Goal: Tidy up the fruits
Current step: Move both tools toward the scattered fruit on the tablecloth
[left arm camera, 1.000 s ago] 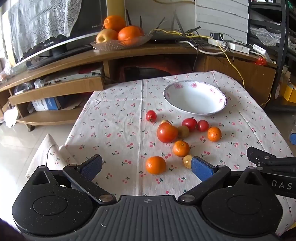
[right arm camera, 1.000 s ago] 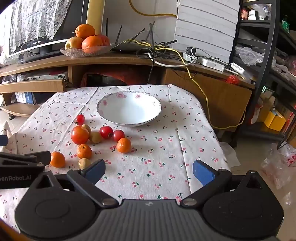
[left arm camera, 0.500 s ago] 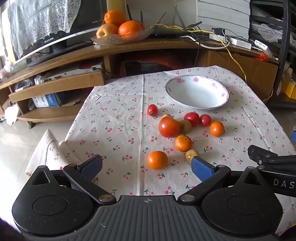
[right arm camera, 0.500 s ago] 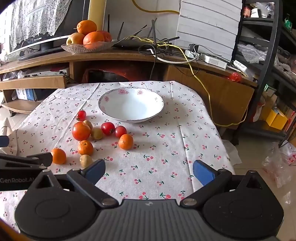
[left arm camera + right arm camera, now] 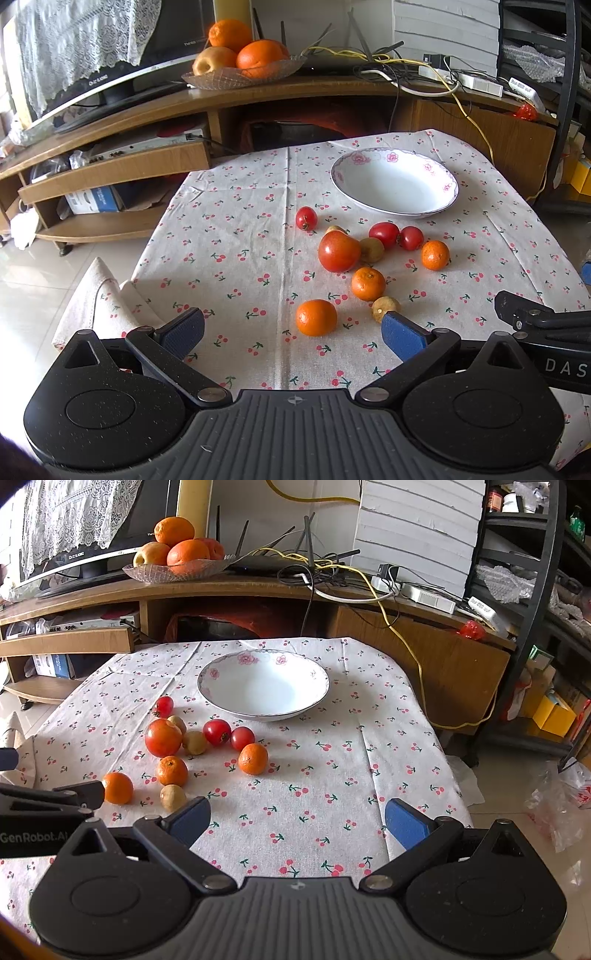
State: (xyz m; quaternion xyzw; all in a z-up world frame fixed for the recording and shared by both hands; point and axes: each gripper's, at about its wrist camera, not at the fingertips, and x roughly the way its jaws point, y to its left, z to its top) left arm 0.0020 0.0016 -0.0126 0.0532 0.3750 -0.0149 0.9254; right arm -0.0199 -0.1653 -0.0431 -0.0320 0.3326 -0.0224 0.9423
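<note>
A white bowl [image 5: 394,182] [image 5: 263,685] with pink flowers stands empty at the far side of the cherry-print tablecloth [image 5: 240,251]. In front of it lie loose fruits: a big tomato [image 5: 338,251] [image 5: 163,737], small tomatoes [image 5: 384,233] [image 5: 217,732], three mandarins [image 5: 316,317] [image 5: 253,758] and small brownish fruits [image 5: 384,305] [image 5: 172,797]. My left gripper [image 5: 293,328] hangs open above the near edge, the nearest mandarin just beyond its fingers. My right gripper [image 5: 297,818] is open too, over bare cloth right of the fruits.
Behind the table runs a wooden TV stand [image 5: 258,99] carrying a glass dish of oranges and an apple [image 5: 243,62], a TV, cables and a router. A metal shelf rack [image 5: 535,590] stands at the right. The table drops to tiled floor on both sides.
Both grippers have risen and tilted slightly, so the table and fruits sit lower and nearer in both views. Nothing was grasped; the fruits have not moved.
</note>
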